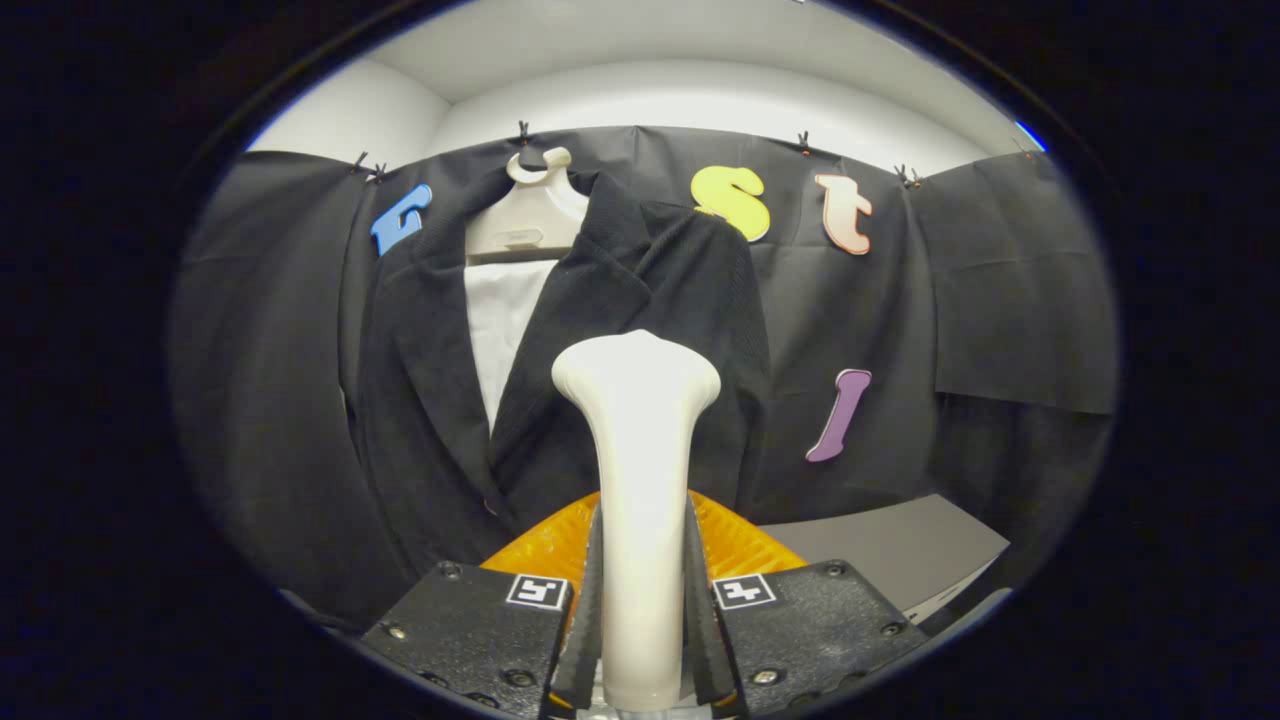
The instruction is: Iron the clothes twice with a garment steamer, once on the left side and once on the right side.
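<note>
A white garment steamer (637,440) stands upright between my gripper's fingers, its flared head rising ahead of them. My gripper (640,610) is shut on the steamer's slim handle, both fingers pressing its sides. Beyond the head hangs a dark corduroy jacket (620,330) on a white hanger (528,210), with a white shirt (500,320) showing in its open front. The steamer head sits in front of the jacket's right front panel, near the lapel; whether it touches the cloth I cannot tell.
An orange ribbed piece (740,545) lies just behind the fingers. A grey table surface (890,550) shows low on the right, under the black cloth wall. White booth panels (700,90) rise above the cloth.
</note>
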{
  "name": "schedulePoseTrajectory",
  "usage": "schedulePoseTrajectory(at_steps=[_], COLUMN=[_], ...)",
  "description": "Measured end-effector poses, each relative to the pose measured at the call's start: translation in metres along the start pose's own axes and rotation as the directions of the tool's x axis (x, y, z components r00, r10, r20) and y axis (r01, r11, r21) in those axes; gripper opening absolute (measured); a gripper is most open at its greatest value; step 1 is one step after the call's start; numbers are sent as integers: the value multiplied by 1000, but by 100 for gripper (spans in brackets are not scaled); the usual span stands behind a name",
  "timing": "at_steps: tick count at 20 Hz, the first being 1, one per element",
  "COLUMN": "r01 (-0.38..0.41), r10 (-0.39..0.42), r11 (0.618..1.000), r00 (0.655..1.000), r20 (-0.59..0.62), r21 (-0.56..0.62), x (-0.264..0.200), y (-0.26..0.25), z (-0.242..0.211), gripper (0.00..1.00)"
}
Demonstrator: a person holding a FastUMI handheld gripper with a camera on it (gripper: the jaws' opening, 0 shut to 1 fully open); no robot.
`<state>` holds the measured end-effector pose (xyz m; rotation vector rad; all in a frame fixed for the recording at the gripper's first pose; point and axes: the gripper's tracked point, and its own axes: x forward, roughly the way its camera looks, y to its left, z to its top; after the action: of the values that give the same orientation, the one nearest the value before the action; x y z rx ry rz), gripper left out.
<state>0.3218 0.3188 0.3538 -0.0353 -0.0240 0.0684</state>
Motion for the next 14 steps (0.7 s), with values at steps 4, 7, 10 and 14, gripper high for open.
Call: schedulePoseTrajectory(at_steps=[4, 7, 10, 14], r01=[-4, -8, -5, -3], r10=[4, 7, 3, -1], r11=[1000, 1000, 1000, 1000], r00=[999, 998, 996, 993], r20=[-41, -67, -86, -116], r21=[-13, -18, -21, -30], x=[-2, -4, -5, -6], y=[2, 1, -2, -6], z=[-26, -41, -54, -74], gripper=[39, 39, 39, 39])
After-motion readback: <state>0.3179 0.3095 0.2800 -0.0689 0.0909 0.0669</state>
